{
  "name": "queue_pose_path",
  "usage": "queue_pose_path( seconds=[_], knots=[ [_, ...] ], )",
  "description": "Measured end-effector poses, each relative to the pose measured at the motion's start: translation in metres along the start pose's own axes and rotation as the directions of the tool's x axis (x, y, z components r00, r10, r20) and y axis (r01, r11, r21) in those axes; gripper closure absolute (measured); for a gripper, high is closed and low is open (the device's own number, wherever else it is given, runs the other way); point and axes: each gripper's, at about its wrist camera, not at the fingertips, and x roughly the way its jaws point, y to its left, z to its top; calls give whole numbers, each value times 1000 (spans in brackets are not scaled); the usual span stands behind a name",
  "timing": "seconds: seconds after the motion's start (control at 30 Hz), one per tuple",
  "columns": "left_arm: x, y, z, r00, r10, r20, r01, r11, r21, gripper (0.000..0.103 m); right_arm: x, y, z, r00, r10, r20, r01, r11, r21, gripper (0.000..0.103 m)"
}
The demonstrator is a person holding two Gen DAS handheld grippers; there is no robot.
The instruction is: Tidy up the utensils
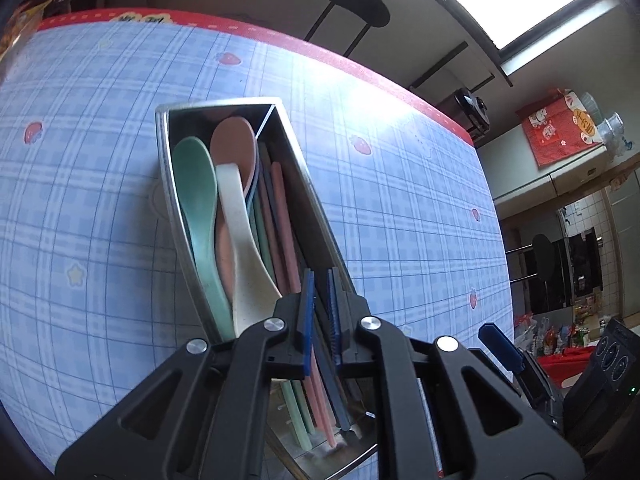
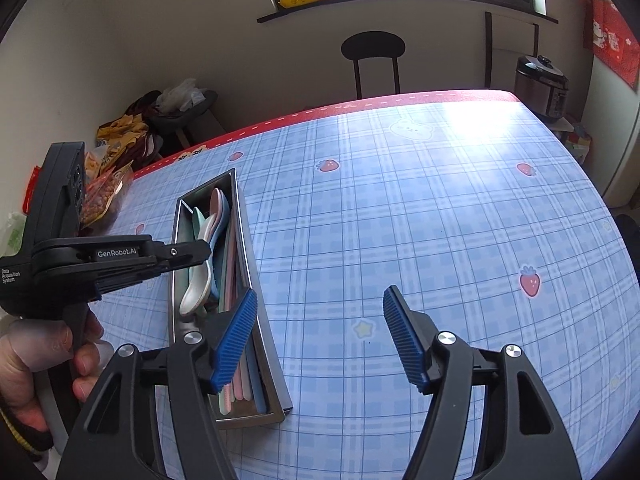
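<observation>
Utensils [image 1: 236,216] lie in a steel box [image 1: 168,168] on the table [image 2: 440,220]; left gripper [image 1: 320,292] clamps its wall, right gripper [image 2: 320,332] gapes empty

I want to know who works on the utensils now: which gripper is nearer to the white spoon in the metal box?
Left. The left gripper, jaws shut, hangs over the metal box right beside the white spoon. The right gripper stands open at the box's near right side, farther from it.
</observation>
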Motion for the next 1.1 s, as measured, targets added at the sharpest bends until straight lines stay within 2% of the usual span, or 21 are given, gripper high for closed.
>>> queue_pose_path(
  seconds=[0.13,0.3,0.4,0.5,0.6,0.63,0.7,0.73,0.83,0.93,1.03,1.1],
  knots=[
    [-25,-11,5,998,21,58,-26,996,85,92,-10,-2,1,1000,-9,7,9,1000,16,39],
    [-75,-18,6,987,64,145,-92,977,192,89,-35,1,5,999,-6,37,5,1000,20,27],
    [-111,-16,2,977,77,197,-122,966,229,83,-54,9,9,998,-6,63,6,1000,0,20],
    [-147,-15,-5,964,97,249,-161,954,251,74,-74,20,11,996,-11,83,13,1000,-23,12],
    [-182,-12,-16,947,117,299,-199,945,258,60,-95,31,12,994,-10,104,14,999,-35,8],
    [-194,-11,-20,943,120,312,-205,944,257,51,-102,35,11,993,-12,113,17,999,-38,6],
    [-218,-9,-31,932,116,344,-210,946,249,30,-117,44,11,991,-28,132,35,998,-51,6],
    [-232,-9,-37,921,123,370,-225,943,247,8,-123,50,10,990,-42,134,51,997,-61,6],
    [-265,-17,-59,883,160,441,-297,918,262,6,-146,65,6,985,-65,160,79,993,-83,6],
    [-286,-21,-78,865,206,458,-351,900,259,6,-165,77,1,981,-84,173,100,991,-86,6],
    [-304,-21,-97,857,212,471,-363,895,258,6,-180,87,-6,980,-94,175,111,990,-89,6],
    [-314,-20,-108,845,231,483,-383,891,244,6,-188,92,-11,981,-99,170,116,989,-91,6]
  ],
)
